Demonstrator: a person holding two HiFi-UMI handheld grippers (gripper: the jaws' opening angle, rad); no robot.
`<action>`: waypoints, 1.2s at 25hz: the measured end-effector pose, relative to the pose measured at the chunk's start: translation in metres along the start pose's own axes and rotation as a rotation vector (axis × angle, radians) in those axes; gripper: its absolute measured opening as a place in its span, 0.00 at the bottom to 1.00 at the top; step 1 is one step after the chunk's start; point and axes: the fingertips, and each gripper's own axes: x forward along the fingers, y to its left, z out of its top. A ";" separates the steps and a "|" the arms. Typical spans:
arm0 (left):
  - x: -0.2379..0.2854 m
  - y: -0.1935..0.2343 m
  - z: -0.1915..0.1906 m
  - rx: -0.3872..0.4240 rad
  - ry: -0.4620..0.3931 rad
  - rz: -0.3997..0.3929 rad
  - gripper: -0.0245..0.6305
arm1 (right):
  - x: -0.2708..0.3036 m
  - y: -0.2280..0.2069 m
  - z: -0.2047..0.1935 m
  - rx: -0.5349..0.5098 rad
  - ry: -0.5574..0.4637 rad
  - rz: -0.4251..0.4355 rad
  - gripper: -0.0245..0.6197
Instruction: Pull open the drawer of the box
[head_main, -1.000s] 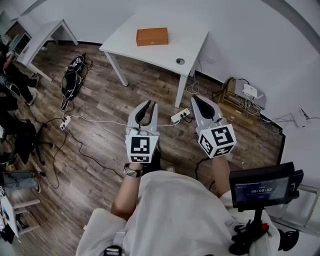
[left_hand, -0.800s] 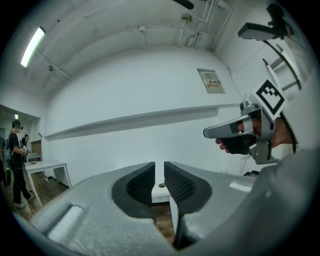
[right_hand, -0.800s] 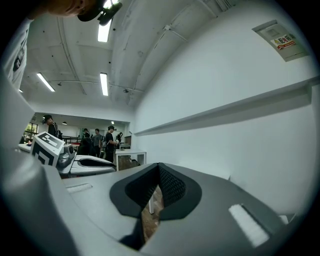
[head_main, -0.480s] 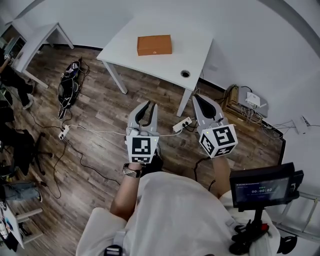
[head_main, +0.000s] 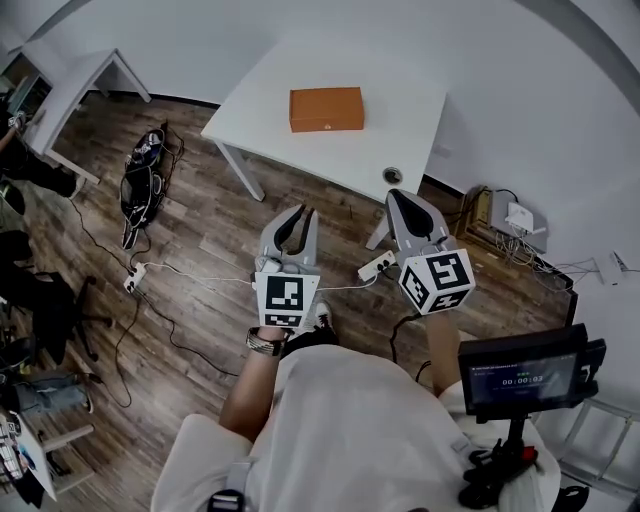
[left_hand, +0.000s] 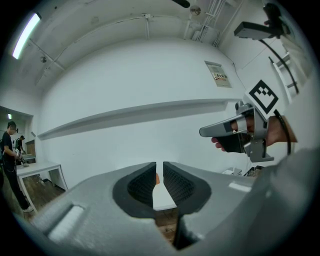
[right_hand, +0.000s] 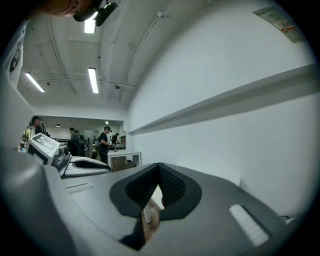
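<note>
Box (head_main: 326, 109) – orange, flat, one only – lay on the white desk (head_main: 410, 110) by the wall, toward its far side and well apart from both tools. Only the head view showed it whole. The left gripper view caught just an orange sliver of it (left_hand: 157, 178) through the jaw slit, w/ a strip of the desk (left_hand: 163, 198) below.

Two hand-held grippers, each w/ a marker cube, were held out level over the wood floor (head_main: 210, 215) short of the desk. The left hand-held gripper (head_main: 303, 211) had its jaws a thin slit apart, nothing between them. The right hand-held gripper (head_main: 393, 194) had its jaws together at the tips, empty.

Each gripper view showed the other tool: the right hand-held gripper (left_hand: 206, 132) w/ fingers round its grip, and the left hand-held gripper (right_hand: 102, 164) at the left edge.

Head view only: a 2nd desk (head_main: 70, 75) at upper left, two power strips (head_main: 133, 279) on the floor, one screen (head_main: 520, 375) on a stand.

Right gripper view only: several persons (right_hand: 104, 140) in a far room – approx. four. The left gripper view had one person (left_hand: 8, 150).
</note>
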 end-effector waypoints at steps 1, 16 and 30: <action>0.005 0.007 -0.002 -0.003 0.003 -0.001 0.11 | 0.009 -0.001 0.000 0.001 0.004 0.000 0.04; 0.051 0.080 -0.023 -0.027 0.015 -0.019 0.07 | 0.095 0.003 -0.010 0.009 0.046 -0.024 0.04; 0.073 0.107 -0.036 -0.030 0.033 -0.027 0.07 | 0.111 -0.011 -0.022 0.032 0.093 -0.103 0.04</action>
